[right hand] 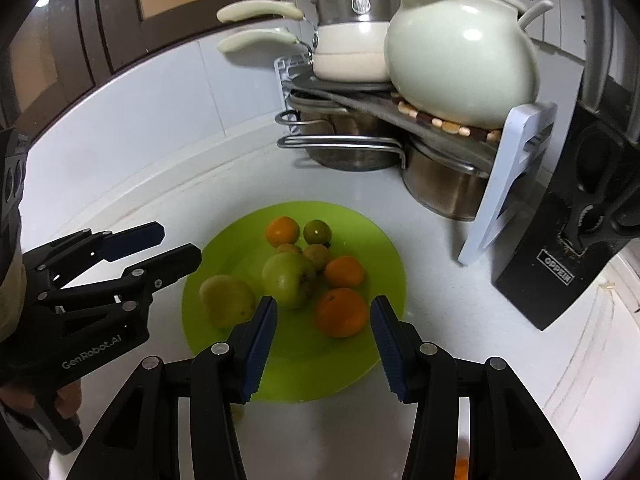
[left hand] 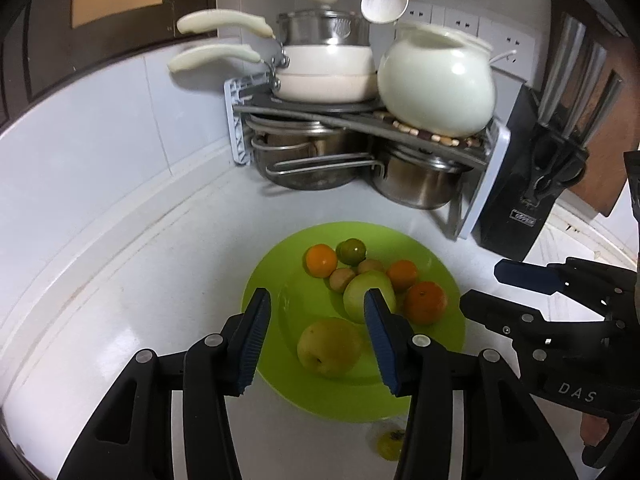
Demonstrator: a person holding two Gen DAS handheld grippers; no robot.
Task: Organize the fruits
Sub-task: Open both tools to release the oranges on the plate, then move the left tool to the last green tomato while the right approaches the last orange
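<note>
Left wrist: both hand-held grippers (left hand: 316,340) (right hand: 324,350) gape empty; yellowish fruit (left hand: 390,445) half-hidden.

Lighting, both wrist views: you get even, slightly dim indoor light from overhead. Glare: bright highlights on the white ceramic pot (left hand: 436,84) and steel pans. Shadows: soft, short, beneath the green plate (right hand: 384,264). Focus: sharp centrally. Distortion: strong fisheye bowing, with dark vignetted corners.

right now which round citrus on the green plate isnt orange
The dark green citrus at the far edge of the green plate, next to an orange. The other three round citrus are bright orange; this one is green with only a slight yellow patch.
</note>
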